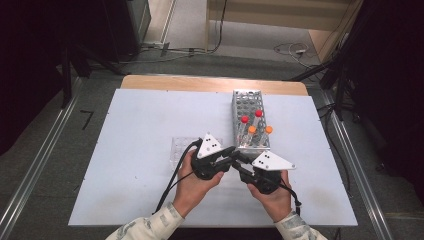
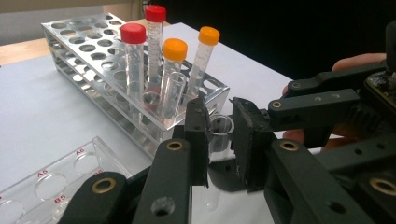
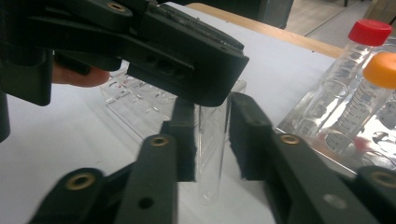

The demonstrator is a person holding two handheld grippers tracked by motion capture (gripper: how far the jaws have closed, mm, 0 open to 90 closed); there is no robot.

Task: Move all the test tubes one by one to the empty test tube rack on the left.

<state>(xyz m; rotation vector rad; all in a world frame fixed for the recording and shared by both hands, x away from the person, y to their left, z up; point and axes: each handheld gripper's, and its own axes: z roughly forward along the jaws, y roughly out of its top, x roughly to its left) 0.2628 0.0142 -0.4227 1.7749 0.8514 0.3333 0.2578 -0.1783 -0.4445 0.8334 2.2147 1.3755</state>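
Clear uncapped tube point(image 3: 212, 154) upright between both tools, just in front of metal rack point(image 1: 248, 102), above surface point(image 1: 140, 130). Left tool point(image 2: 219, 140) pinching tube near open rim (jaws pressed onto it). Right tool point(image 3: 212, 140) straddles tube body, pads slightly off glass, spread. Looks like handover: one grips high, other low, so tube stays vertical. Rack holds red- and orange-capped tubes point(image 2: 175, 70). Clear well plate point(image 2: 51, 179) nearby; labels A6, B5 readable.

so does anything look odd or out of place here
One thing: a clear, uncapped tube sits between both pairs of jaws near the metal rack, while the four racked tubes wear red or orange caps. Nothing looks spilled or broken.
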